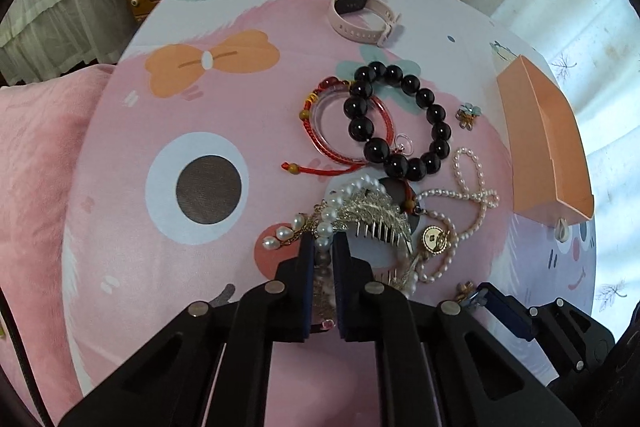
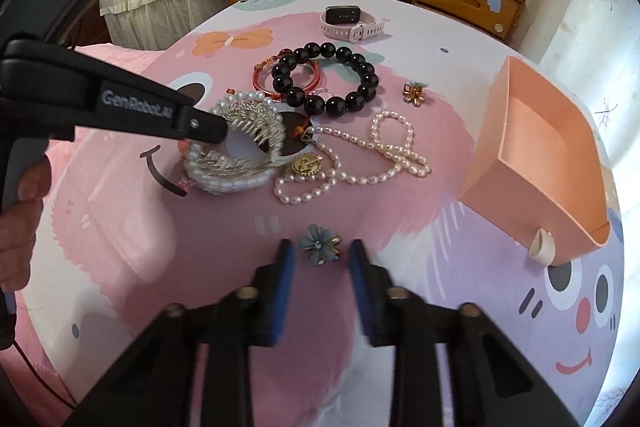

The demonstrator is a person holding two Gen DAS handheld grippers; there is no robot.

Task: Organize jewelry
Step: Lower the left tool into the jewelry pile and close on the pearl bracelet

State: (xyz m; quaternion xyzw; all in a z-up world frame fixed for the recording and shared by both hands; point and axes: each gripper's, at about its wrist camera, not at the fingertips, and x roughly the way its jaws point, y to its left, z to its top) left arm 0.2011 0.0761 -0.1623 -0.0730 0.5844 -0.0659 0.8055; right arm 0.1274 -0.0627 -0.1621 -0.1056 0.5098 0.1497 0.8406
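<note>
Left gripper (image 1: 323, 247) has its jaws pinched tight on the white pearl bracelet (image 1: 326, 223) at the near edge of the heap, beads squeezed between the blue pads; the right gripper (image 2: 322, 259) has its jaws drawn in on either side of the blue flower clip (image 2: 320, 245), and whether the pads actually press on it I can't tell. Biggest thing out there is the pink box (image 2: 540, 155), open-topped, well off to the right on the cartoon bedspread (image 2: 180, 247), likely where things go. Then the black bead bracelet (image 1: 400, 119), chunky and probably the heaviest piece, lying over the red bangle (image 1: 348, 131). The silver hair comb (image 2: 248, 131) looks stiff, with thin teeth that could snag, and it's tangled with the pearls, so lifting that bracelet may drag it along. The pearl necklace (image 2: 380, 155) is limp and will drape; take it mid-strand. The flower clip is light, small, petals delicate; grip across its body.
</note>
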